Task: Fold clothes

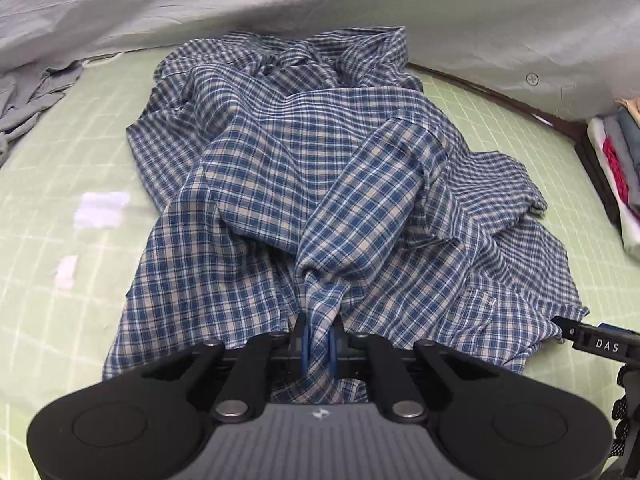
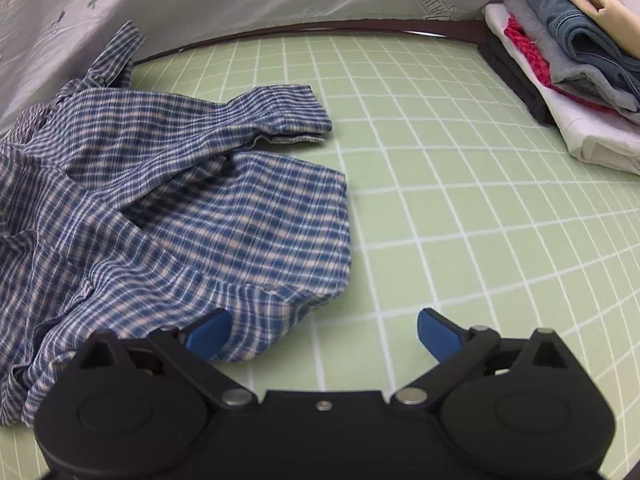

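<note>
The left gripper [image 1: 319, 344] pinched the checked shirt [image 1: 320, 184] at bottom middle; the right gripper [image 2: 322, 334] was wide apart, holding nothing.

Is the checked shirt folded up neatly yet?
No, the checked shirt is still crumpled, bunched in loose wrinkles on the green mat, one sleeve sticking out sideways.

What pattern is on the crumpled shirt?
Blue, white and beige checks on the shirt, clearest in the left wrist view.

home folding station: gridded green mat [image 2: 460, 200], stacked folded clothes [image 2: 568, 60], printed sheet [image 1: 440, 8]
</note>
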Demonstrator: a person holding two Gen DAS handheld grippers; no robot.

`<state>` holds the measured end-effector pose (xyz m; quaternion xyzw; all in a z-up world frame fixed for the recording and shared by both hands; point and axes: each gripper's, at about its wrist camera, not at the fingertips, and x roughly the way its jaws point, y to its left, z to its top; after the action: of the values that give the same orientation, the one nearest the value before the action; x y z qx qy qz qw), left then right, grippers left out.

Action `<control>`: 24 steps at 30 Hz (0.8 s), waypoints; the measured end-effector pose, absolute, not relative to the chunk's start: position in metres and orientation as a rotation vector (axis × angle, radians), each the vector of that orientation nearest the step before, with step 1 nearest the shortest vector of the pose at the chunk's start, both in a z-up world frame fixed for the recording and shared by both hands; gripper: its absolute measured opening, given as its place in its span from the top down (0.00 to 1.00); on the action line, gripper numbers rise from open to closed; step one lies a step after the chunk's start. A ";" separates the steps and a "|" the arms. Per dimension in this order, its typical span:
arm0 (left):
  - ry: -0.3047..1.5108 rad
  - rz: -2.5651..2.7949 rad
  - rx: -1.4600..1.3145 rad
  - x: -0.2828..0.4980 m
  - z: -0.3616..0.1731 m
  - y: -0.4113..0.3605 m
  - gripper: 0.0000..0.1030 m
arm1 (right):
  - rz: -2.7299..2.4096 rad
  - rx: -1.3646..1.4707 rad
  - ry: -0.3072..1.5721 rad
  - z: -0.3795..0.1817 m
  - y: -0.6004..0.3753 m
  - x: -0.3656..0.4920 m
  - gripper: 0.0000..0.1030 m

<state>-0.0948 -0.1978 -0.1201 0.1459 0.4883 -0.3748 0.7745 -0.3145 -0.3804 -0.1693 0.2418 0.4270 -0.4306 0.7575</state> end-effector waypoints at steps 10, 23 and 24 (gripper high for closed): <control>1.105 -0.626 0.210 -0.078 -0.109 -0.152 0.80 | -0.908 0.521 0.920 -0.164 -0.378 -0.312 0.02; 0.883 -0.713 0.210 -0.079 -0.064 -0.235 0.43 | -0.991 0.489 0.897 -0.155 -0.426 -0.336 0.01; 0.887 -0.737 0.233 -0.082 -0.068 -0.248 0.43 | -0.999 0.487 0.901 -0.157 -0.432 -0.340 0.01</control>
<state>-0.0819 -0.2479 -0.0685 0.1099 0.4184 -0.3477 0.8319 -0.3398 -0.4324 -0.1566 0.2232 0.4132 -0.4578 0.7549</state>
